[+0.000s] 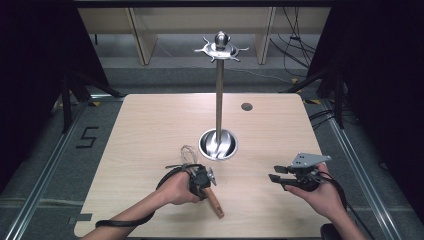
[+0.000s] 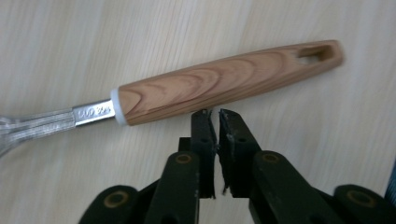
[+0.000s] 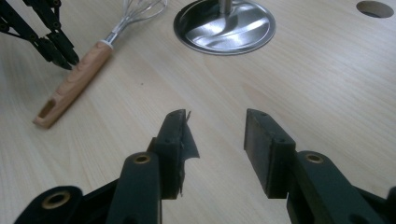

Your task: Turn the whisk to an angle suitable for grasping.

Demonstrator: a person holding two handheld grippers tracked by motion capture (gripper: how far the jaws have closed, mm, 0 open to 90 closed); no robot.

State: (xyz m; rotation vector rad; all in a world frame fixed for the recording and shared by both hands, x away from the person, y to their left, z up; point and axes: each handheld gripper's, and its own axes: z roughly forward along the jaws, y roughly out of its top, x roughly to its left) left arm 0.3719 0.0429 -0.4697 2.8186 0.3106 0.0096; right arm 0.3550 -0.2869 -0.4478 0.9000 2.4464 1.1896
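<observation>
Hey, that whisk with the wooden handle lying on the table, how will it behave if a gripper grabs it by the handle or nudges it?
The whisk probably rolls when nudged, since its handle looks round and tapered. The smooth wood may slip between narrow jaws. The wire loops look thin, so likely springy and light, leaving most of the weight in the handle.

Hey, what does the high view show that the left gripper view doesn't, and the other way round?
High view alone: the tall metal stand with hooks on top, the right gripper with jaws open, both hands. Left gripper view alone: the slot in the handle's end, a stamped metal collar. Both: the whisk lying on the wooden table, the left gripper beside its handle, jaws nearly together, gripping nothing.
</observation>
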